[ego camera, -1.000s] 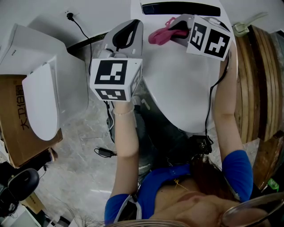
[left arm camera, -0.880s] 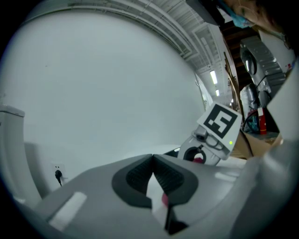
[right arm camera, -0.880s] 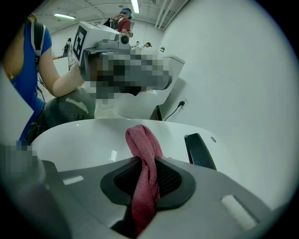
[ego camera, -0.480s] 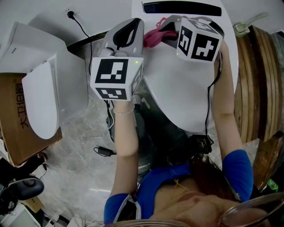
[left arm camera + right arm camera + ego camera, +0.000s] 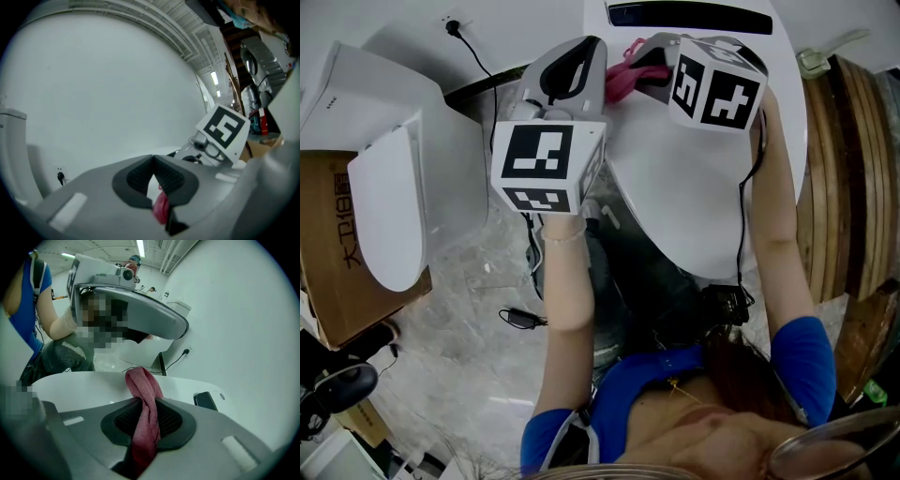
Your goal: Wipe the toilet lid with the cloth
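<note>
Pinching pink cloth [image 5: 143,385], right tool [image 5: 149,420] over toilet lid [image 5: 684,187]; box [image 5: 328,253] lettering unreadable.

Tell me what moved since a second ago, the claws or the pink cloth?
The right claw slid left across the toilet lid, toward the left claw, dragging the pink cloth along with it. Nothing new was grabbed and nothing was let go: the right claw stays shut on the cloth. The left claw and the lid stayed where they were.
</note>
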Demonstrator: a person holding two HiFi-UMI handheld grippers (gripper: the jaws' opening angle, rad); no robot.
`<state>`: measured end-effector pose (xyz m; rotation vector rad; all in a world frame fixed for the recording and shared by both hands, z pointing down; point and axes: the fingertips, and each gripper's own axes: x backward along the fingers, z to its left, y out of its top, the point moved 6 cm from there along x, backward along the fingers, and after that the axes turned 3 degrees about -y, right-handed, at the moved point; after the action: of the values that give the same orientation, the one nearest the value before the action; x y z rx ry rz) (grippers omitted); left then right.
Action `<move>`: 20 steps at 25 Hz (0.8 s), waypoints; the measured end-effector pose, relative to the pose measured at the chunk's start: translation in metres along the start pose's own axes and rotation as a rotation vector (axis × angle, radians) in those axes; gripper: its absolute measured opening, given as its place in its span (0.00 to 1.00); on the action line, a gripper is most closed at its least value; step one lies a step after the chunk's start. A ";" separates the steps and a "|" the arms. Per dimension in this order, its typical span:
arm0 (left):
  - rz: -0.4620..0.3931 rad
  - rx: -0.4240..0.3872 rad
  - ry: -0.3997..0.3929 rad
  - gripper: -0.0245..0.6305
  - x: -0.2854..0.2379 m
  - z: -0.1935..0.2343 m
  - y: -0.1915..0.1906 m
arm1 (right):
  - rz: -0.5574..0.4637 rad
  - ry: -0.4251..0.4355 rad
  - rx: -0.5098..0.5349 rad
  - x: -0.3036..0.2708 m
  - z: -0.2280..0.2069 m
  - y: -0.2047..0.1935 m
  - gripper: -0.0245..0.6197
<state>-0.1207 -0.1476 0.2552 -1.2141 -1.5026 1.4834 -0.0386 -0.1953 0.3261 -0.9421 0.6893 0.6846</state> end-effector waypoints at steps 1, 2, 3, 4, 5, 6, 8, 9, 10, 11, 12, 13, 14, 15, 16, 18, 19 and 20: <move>0.000 -0.001 0.001 0.04 0.001 0.000 0.000 | -0.011 0.004 -0.003 -0.001 0.000 0.001 0.15; 0.001 -0.002 0.003 0.04 0.002 0.000 0.000 | -0.022 0.008 -0.007 -0.002 0.000 0.001 0.15; 0.001 -0.004 0.004 0.04 0.003 0.001 0.000 | -0.032 0.011 -0.010 -0.002 0.000 0.002 0.15; 0.001 -0.007 0.006 0.04 0.004 0.001 0.000 | -0.038 0.014 -0.014 -0.002 0.000 0.002 0.15; 0.000 -0.010 0.007 0.04 0.005 0.001 0.000 | -0.042 0.015 -0.016 -0.002 0.000 0.002 0.15; 0.000 -0.012 0.009 0.04 0.007 0.001 0.001 | -0.042 0.013 -0.018 -0.002 0.000 0.002 0.15; 0.002 -0.016 0.015 0.04 0.011 0.002 0.002 | -0.036 0.007 -0.019 -0.002 0.001 0.003 0.15; 0.003 -0.017 0.018 0.04 0.012 0.002 0.002 | -0.033 0.004 -0.019 -0.002 0.001 0.003 0.15; 0.005 -0.017 0.021 0.04 0.014 0.003 0.002 | -0.032 0.005 -0.019 -0.002 0.002 0.003 0.15; 0.006 -0.018 0.024 0.04 0.016 0.004 0.002 | -0.034 0.009 -0.019 -0.002 0.002 0.003 0.15; 0.007 -0.019 0.027 0.04 0.017 0.004 0.002 | -0.038 0.017 -0.020 -0.002 0.004 0.003 0.15; 0.007 -0.020 0.031 0.04 0.019 0.005 0.002 | -0.044 0.027 -0.021 -0.001 0.005 0.004 0.15; 0.006 -0.021 0.034 0.04 0.020 0.005 0.002 | -0.049 0.037 -0.024 0.000 0.007 0.004 0.15; 0.005 -0.021 0.037 0.04 0.021 0.005 0.003 | -0.053 0.047 -0.026 0.000 0.008 0.004 0.15; 0.005 -0.021 0.039 0.04 0.022 0.006 0.003 | -0.053 0.055 -0.027 0.001 0.010 0.005 0.15; 0.005 -0.019 0.040 0.04 0.022 0.007 0.004 | -0.049 0.067 -0.027 0.002 0.012 0.006 0.15; 0.006 -0.018 0.040 0.04 0.021 0.007 0.004 | -0.044 0.070 -0.027 0.003 0.012 0.007 0.15; 0.007 -0.016 0.038 0.04 0.021 0.006 0.005 | -0.038 0.071 -0.026 0.003 0.013 0.008 0.15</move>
<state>-0.1327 -0.1309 0.2473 -1.2512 -1.4897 1.4470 -0.0401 -0.1800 0.3260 -1.0048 0.7251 0.6297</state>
